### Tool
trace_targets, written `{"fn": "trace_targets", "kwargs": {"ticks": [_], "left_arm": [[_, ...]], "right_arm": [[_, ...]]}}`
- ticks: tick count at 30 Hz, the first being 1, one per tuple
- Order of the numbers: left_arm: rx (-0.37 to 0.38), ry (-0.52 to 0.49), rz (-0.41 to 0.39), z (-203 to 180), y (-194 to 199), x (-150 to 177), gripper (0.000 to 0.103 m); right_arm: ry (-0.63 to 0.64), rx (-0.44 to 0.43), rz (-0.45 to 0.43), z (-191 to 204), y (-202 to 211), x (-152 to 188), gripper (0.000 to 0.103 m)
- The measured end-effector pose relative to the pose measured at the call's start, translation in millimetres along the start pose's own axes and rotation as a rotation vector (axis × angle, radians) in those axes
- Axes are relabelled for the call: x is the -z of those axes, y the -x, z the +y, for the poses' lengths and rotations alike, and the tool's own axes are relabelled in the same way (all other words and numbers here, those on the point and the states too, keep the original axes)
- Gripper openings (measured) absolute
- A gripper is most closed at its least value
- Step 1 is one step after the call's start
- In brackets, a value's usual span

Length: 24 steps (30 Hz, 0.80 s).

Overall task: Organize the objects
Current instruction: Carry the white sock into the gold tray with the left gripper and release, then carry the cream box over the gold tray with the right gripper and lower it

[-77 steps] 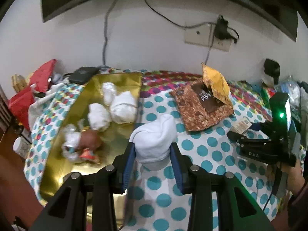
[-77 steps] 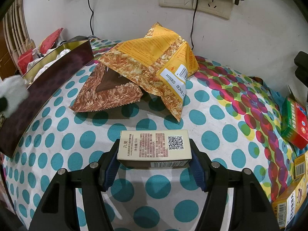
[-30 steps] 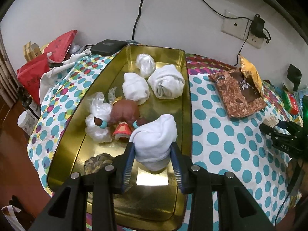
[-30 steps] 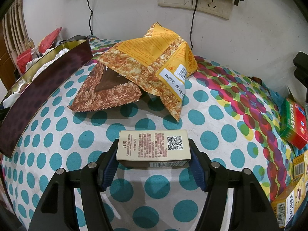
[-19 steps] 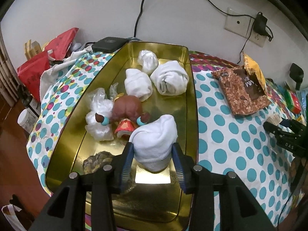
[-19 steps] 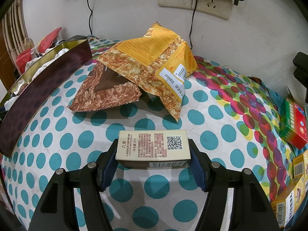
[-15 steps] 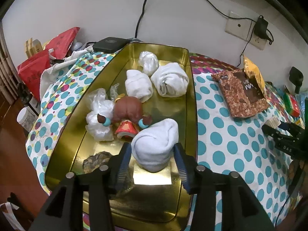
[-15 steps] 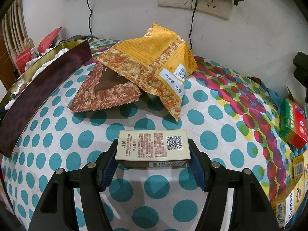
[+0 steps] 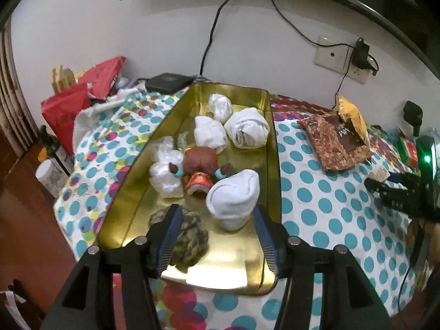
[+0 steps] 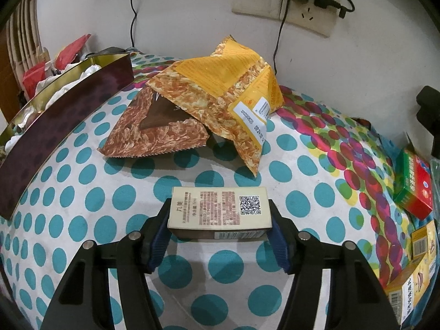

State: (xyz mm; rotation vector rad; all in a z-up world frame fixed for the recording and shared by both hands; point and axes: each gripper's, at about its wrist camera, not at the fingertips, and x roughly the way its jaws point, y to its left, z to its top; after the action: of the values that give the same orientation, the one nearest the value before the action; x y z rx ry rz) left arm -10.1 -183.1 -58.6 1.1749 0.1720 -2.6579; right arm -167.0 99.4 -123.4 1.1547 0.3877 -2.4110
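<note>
Shiny metal, soft cloth, printed card and foil.
Gold tray (image 9: 275,143) of glossy, mirror-smooth metal; rolled socks (image 9: 233,196) of matt white knit; worktop cloth (image 10: 302,165) matt, dotted fabric; small box (image 10: 218,210) of smooth matt card; snack bags (image 10: 220,88) of crinkled, slightly glossy film; jaws ridged blue rubber on black plastic.

The left claw (image 9: 217,227) hung with its jaws spread wide apart and gripped nothing. The right claw (image 10: 220,227) was held low and level, its jaws clamped inward.
</note>
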Motion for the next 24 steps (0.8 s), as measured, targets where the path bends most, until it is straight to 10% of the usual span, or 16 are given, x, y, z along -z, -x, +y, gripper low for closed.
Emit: {"fn": "trace_targets", "kwargs": {"ticks": [12,24], "left_arm": [[0.033,0.045,-0.041,26,22,13,0.055],[0.050,0.133,-0.054,54,34,24,0.055]], "right_arm": [[-0.011,0.019,-0.046,26,25,-14,0.060],[0.187,-0.169,-0.107,173,50,-103,0.060]]}}
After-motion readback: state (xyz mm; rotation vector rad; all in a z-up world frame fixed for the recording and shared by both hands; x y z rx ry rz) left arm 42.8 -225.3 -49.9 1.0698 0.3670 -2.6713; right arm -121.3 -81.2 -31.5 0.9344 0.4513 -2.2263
